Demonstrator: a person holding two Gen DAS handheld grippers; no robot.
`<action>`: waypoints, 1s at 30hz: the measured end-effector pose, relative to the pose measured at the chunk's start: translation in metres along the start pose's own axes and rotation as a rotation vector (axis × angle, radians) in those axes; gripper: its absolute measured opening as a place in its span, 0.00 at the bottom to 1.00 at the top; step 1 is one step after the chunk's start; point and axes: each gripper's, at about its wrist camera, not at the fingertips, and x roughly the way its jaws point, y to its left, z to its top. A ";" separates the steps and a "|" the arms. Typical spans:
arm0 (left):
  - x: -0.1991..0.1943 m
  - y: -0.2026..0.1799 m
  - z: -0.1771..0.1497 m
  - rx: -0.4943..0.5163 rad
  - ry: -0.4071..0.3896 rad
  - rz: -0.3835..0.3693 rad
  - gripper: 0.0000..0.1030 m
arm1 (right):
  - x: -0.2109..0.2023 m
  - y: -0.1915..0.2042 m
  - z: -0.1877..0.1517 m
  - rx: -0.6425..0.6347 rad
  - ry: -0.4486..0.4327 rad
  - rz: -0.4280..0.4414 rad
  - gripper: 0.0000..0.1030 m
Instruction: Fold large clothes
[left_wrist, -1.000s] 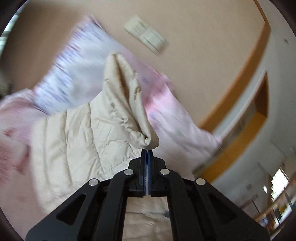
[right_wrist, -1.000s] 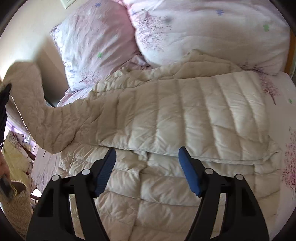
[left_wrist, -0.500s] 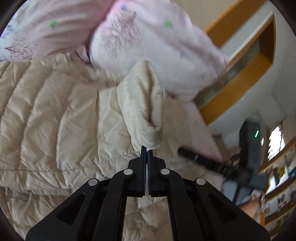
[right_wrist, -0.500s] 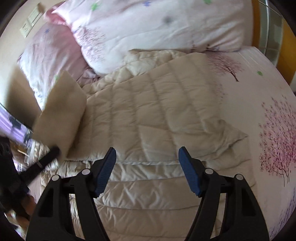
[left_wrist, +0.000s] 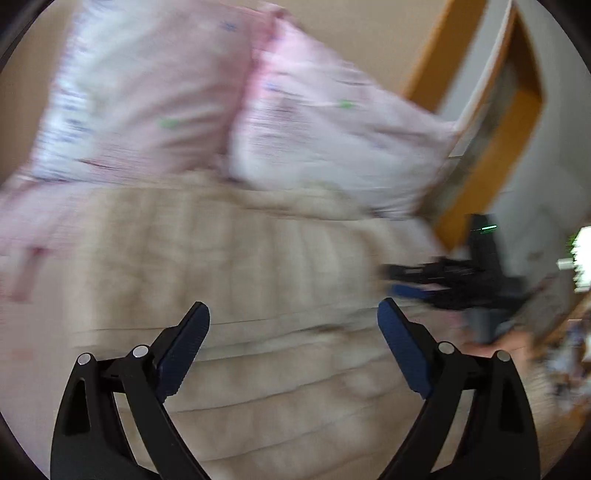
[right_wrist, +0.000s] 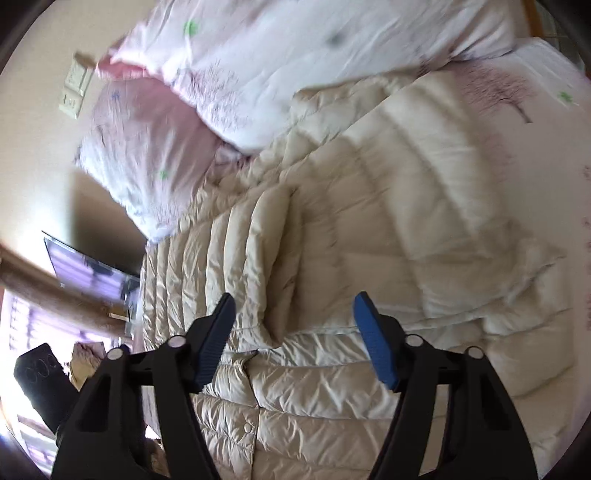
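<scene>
Cream quilted jacket lies flat on the bed, collar end up against the two pink floral pillows, snap placket toward the camera. Change: a second ago the left gripper was pinched shut on the left sleeve's cuff and carrying it over the body; now its jaws stand wide apart with nothing between them, so the sleeve has been let go. The left view is motion-blurred, which suggests the hand is pulling back. In the right view the dropped left sleeve now lies across the chest, cuff near the middle, running back toward the shoulder by the pillows. The other sleeve already lies folded in from the opposite side, so both sleeves appear to be in. The right gripper is spread open too, empty, hovering above the placket just below the cuff, same as in the earlier shots; it also shows at the right edge of the left view. Judgement: sleeve stage done, and the next step is probably folding hem to collar. That likely needs both grippers on the bottom corners, which are out of frame. Risk: puffy fill is springy, so the loose sleeves could slide when the hem comes up. The left cuff looks a bit skewed and may need a tidy first.
</scene>
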 end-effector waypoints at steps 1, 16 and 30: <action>-0.005 0.012 -0.004 0.012 0.001 0.091 0.90 | 0.008 0.005 0.000 -0.009 0.018 0.014 0.59; 0.002 0.094 -0.030 0.008 0.125 0.441 0.90 | -0.039 0.061 0.004 -0.183 -0.281 -0.048 0.06; 0.013 0.102 -0.028 -0.010 0.164 0.458 0.90 | 0.013 -0.015 -0.006 0.021 -0.055 -0.223 0.09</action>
